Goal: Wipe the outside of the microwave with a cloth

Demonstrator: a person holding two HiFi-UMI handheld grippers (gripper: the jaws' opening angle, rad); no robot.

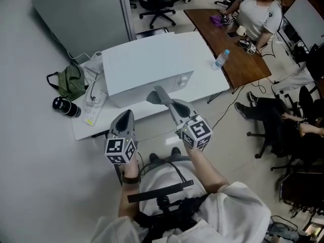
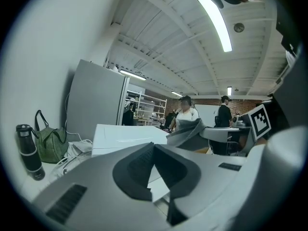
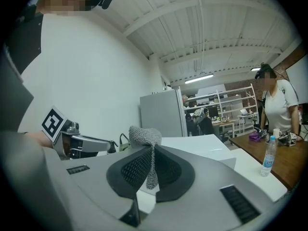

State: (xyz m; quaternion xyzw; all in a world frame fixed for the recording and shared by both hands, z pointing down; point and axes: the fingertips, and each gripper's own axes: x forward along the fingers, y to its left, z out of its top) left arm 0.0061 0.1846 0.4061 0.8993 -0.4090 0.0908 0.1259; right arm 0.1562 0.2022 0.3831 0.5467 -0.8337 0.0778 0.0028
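Only at the lead-in here: my right gripper (image 1: 164, 99) has its jaws pinched on the grey cloth (image 3: 144, 136), which looks just short of the microwave (image 1: 147, 65) front. My left gripper (image 1: 126, 116) is closed on nothing, further back from the microwave. Next, I reckon, press the cloth flat on that front face and sweep.

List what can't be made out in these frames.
- Microwave front: the head view sees it steeply from above, so the controls are too small to read.
- Its back and sides: hidden by its own body. Both tool views are blocked low down by the tool bodies.
- Cloth size: part is pinched inside the right tool.
- Dirt on the microwave: the white surface is washed out.
- White clutter left of the microwave: too small to name.
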